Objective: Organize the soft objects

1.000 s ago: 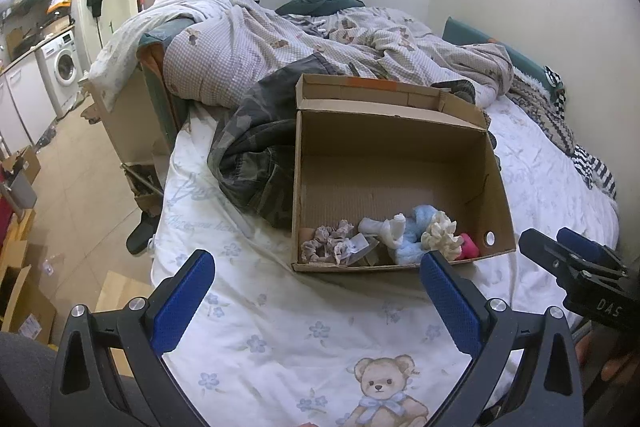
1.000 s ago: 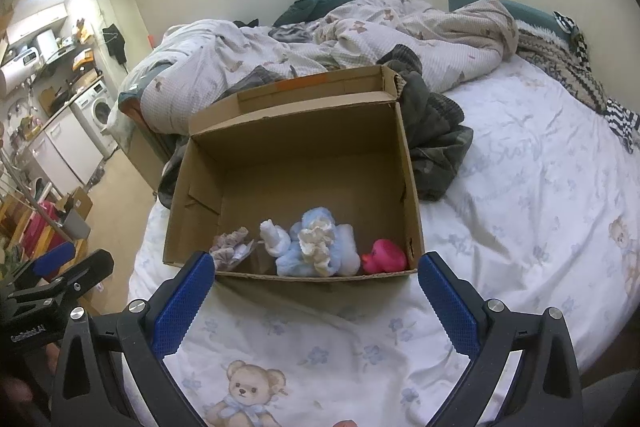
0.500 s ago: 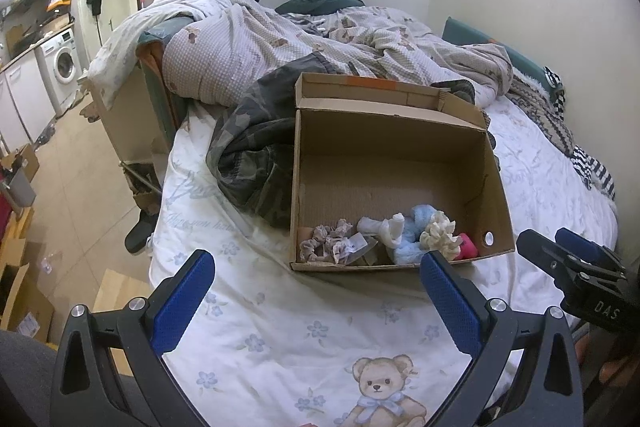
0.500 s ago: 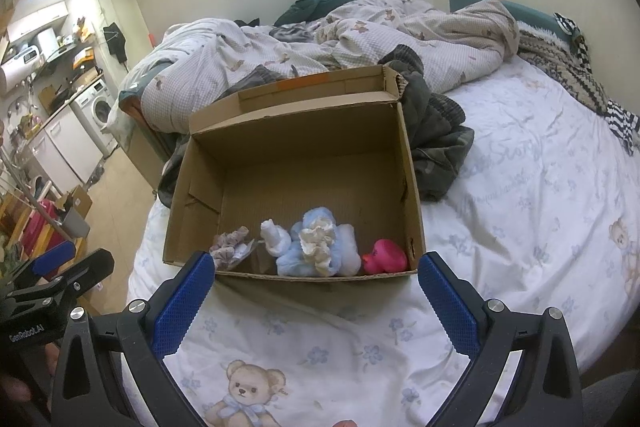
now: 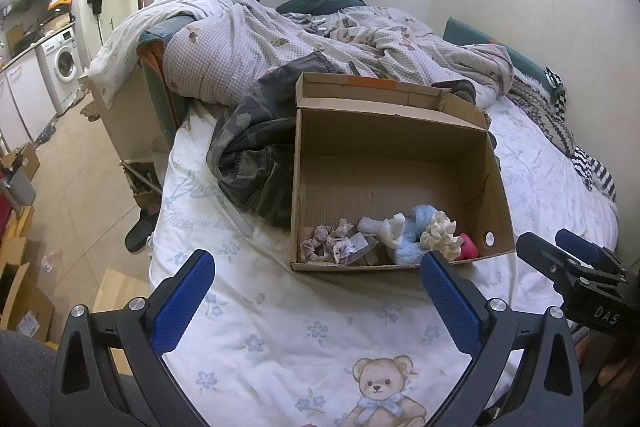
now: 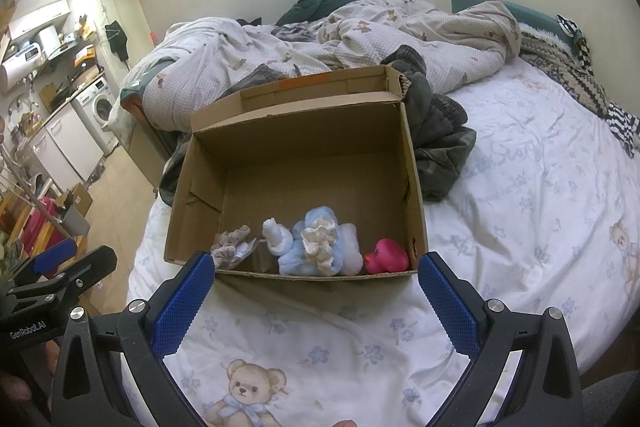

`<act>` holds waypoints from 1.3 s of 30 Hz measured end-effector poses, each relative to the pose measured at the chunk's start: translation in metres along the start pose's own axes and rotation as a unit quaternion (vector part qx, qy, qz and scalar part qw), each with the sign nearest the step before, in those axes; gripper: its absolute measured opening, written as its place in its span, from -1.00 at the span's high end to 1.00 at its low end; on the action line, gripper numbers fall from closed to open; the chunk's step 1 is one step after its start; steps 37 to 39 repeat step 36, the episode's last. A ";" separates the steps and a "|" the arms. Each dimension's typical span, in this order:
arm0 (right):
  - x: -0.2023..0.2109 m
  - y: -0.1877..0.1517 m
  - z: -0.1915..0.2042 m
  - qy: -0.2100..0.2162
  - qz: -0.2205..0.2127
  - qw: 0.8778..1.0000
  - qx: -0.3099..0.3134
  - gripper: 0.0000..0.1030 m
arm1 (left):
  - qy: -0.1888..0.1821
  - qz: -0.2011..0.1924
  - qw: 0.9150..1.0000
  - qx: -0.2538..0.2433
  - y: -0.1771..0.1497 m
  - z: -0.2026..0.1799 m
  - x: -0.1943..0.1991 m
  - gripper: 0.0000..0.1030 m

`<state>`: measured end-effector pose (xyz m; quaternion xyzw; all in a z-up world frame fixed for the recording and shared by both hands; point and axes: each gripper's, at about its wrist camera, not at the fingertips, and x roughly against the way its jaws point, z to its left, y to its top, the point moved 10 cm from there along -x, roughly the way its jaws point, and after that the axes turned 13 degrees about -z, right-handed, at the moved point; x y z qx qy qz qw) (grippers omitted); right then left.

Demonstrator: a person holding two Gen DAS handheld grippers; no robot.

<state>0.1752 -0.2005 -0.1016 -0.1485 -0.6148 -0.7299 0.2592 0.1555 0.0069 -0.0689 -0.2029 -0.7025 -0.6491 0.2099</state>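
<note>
An open cardboard box (image 5: pixel 494 179) (image 6: pixel 414 187) lies on the bed. Along its near wall sit a beige scrunchie (image 5: pixel 326 241) (image 6: pixel 232 241), a white sock roll (image 5: pixel 386 227) (image 6: pixel 276 235), a light blue plush (image 5: pixel 414 239) (image 6: pixel 316 247) with a cream scrunchie (image 5: pixel 440 237) (image 6: pixel 320 239) on it, and a pink soft toy (image 5: pixel 468 251) (image 6: pixel 386 255). My left gripper (image 5: pixel 316 291) is open and empty, held above the sheet short of the box. My right gripper (image 6: pixel 316 291) is open and empty, also short of the box.
A camouflage garment (image 5: pixel 256 155) (image 6: pixel 444 143) lies against the box's far side. A crumpled duvet (image 5: pixel 280 39) covers the bed's head. The white sheet with a teddy print (image 5: pixel 380 387) lies under both grippers. Floor and cardboard boxes (image 5: pixel 20 291) are at left.
</note>
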 end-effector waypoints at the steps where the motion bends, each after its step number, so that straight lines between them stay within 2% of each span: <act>1: 0.000 0.000 0.000 0.000 0.000 1.000 0.000 -1.00 | 0.000 0.000 1.000 0.000 0.000 0.000 0.000 -0.99; 39: 0.000 0.000 0.001 0.000 0.000 1.000 0.001 -1.00 | -0.001 0.000 1.000 -0.001 -0.008 0.001 -0.002 -0.99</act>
